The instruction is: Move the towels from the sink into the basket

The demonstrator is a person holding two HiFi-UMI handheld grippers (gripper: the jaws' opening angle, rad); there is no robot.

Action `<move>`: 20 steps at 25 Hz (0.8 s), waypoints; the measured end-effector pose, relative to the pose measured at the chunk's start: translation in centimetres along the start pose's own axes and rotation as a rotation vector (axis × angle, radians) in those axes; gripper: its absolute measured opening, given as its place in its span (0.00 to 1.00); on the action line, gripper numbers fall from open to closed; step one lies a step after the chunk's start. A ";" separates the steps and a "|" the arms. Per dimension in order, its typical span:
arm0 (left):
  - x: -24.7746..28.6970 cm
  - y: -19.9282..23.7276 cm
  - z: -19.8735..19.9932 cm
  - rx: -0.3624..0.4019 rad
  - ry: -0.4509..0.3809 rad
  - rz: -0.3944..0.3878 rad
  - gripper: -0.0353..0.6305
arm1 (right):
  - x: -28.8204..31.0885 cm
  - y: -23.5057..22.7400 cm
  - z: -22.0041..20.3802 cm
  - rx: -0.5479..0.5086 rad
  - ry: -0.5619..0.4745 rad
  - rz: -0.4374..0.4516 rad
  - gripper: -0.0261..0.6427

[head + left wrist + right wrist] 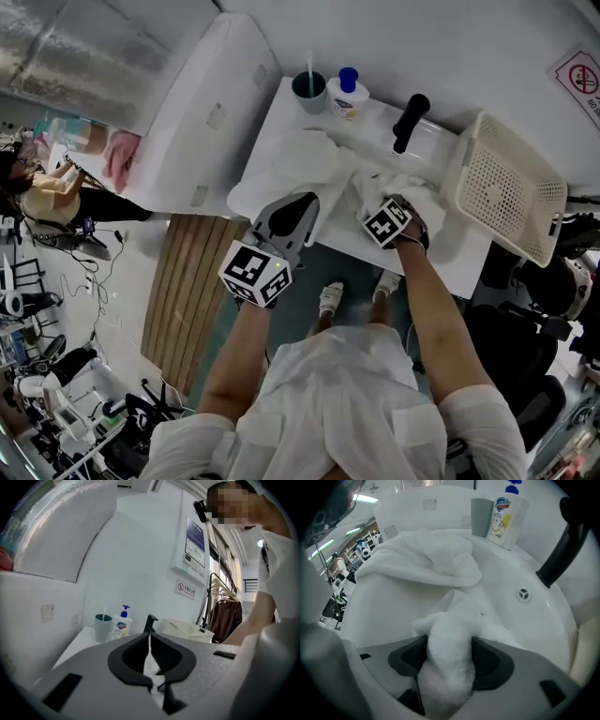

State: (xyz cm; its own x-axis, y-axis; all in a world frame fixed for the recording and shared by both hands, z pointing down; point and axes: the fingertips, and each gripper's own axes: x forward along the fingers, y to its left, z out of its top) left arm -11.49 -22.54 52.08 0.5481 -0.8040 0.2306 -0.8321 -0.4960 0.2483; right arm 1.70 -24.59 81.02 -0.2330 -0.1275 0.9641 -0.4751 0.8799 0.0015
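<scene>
Your right gripper (449, 644) points steeply down into the sink (536, 625). Its jaws stand wide, but they are clamped on a thick roll of the bunched towel (454, 616), and the pile presses against both pads. Taking it at a fat fold makes sense, because a deep bite should bring the whole cloth up rather than one corner. The rest of that towel lies in the basin beneath the gripper.

Your left gripper (150, 641) is held nearly level with its jaws almost together, pinching a thin strip of white cloth. From the head view this looks like the front edge of the draped towel (426, 557), which is heaped on the sink's left rim and hangs over the worktop (461, 267). I take that pinch as a way to keep the cloth from sliding off.

The basket (511, 187) sits tilted on the right end of the worktop, just beside the sink. Its open side faces you, and no towel is in it.

By count there are two grippers, two towel heaps (I cannot tell whether more lie folded within), one basket, one black faucet (410, 122), one cup (308, 89) and one soap bottle (348, 94).
</scene>
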 end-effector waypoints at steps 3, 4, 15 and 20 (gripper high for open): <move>-0.1 0.1 -0.2 0.000 0.005 0.006 0.09 | 0.6 0.2 -0.2 -0.036 0.025 -0.009 0.40; -0.1 0.1 -0.3 0.000 0.006 0.007 0.08 | 0.7 0.2 -0.2 -0.053 0.033 -0.018 0.36; -0.9 -0.9 0.3 0.015 -0.009 -0.015 0.09 | -3.8 -0.1 0.5 -0.033 -0.118 -0.129 0.21; -1.6 -1.8 1.1 0.023 -0.027 -0.023 0.09 | -8.4 -0.5 1.7 0.026 -0.244 -0.172 0.21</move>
State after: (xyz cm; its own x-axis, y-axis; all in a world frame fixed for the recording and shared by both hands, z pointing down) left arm -10.97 -20.79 50.22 0.5644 -0.8010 0.1997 -0.8215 -0.5212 0.2314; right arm 2.47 -24.68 72.48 -0.3431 -0.3825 0.8579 -0.5459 0.8244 0.1492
